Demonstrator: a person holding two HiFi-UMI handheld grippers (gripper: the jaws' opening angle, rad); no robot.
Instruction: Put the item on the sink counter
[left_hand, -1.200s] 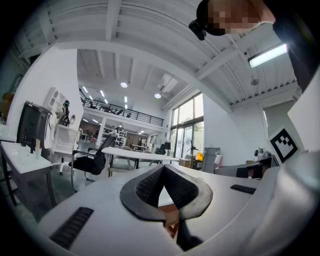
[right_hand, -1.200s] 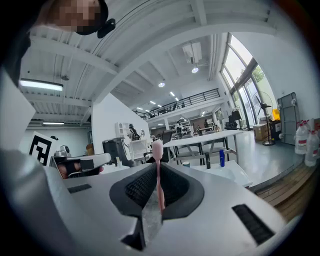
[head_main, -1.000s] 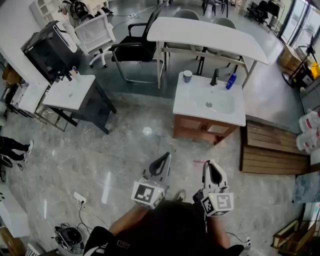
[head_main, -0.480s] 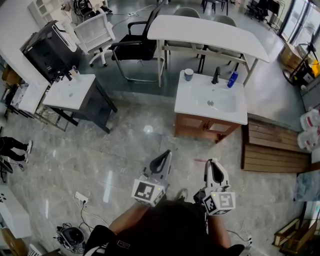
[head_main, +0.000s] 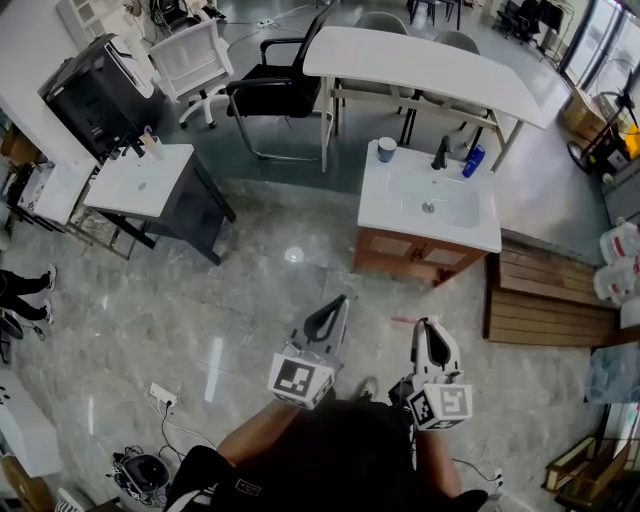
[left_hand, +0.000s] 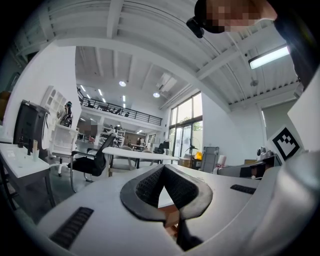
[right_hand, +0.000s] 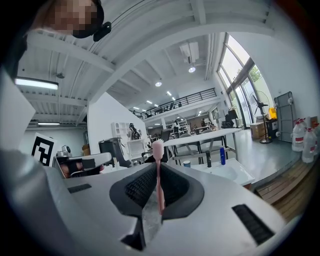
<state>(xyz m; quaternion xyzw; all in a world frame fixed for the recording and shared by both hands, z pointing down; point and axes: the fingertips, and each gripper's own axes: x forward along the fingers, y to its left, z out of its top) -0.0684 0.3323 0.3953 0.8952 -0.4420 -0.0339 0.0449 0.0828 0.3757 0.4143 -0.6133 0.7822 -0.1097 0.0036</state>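
Observation:
The white sink counter on a wooden cabinet stands ahead across the floor, carrying a cup, a black faucet and a blue bottle. My right gripper is shut on a pink toothbrush, which stands upright between the pads with its head above the tips. The right gripper view also shows the sink counter far off. My left gripper is held beside it, shut, with nothing between its pads. Both grippers hang over the floor, well short of the counter.
A second white basin table and a black cabinet stand at the left. Behind the sink are a long white table and office chairs. A wooden pallet lies right of the sink. A power strip lies near my feet.
The sink counter has slid slightly right and down in the head view as I shift. Both grippers keep their pose and the toothbrush stays held.

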